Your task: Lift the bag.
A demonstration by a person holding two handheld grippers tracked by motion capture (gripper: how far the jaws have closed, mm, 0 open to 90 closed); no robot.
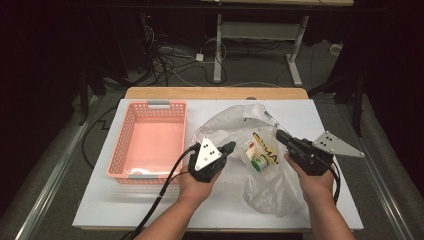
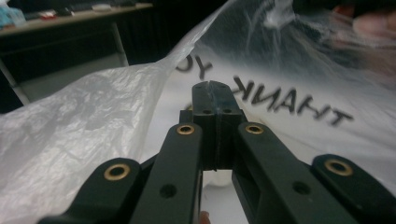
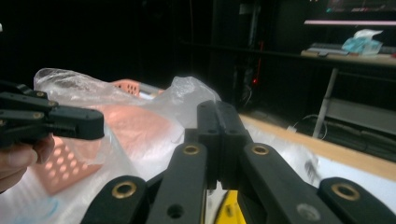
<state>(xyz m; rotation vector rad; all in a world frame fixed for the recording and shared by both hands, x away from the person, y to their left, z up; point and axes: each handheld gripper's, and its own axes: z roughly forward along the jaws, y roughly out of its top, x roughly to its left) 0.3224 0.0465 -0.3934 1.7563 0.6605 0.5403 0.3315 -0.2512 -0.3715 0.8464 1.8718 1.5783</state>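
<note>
A clear plastic bag [image 1: 232,125] printed "THANK YOU" lies on the white table, right of centre. Inside it I see a small green and white tub [image 1: 260,163] and a yellow packet [image 1: 268,148]. My left gripper [image 1: 231,146] is shut on the bag's left edge, with film [image 2: 93,121] draped to its left and a thin sliver of it pinched at the tips [image 2: 212,88]. My right gripper [image 1: 278,134] is shut on the bag's right edge; in the right gripper view its closed jaws [image 3: 217,109] stand against crumpled film [image 3: 187,91], with the left gripper [image 3: 93,123] across from it.
A pink slatted basket [image 1: 150,105] stands empty on the left half of the table [image 1: 125,200], close to the left hand. Its rim [image 3: 126,86] shows through the bag. Beyond the table's far edge are a desk frame and loose cables on the floor.
</note>
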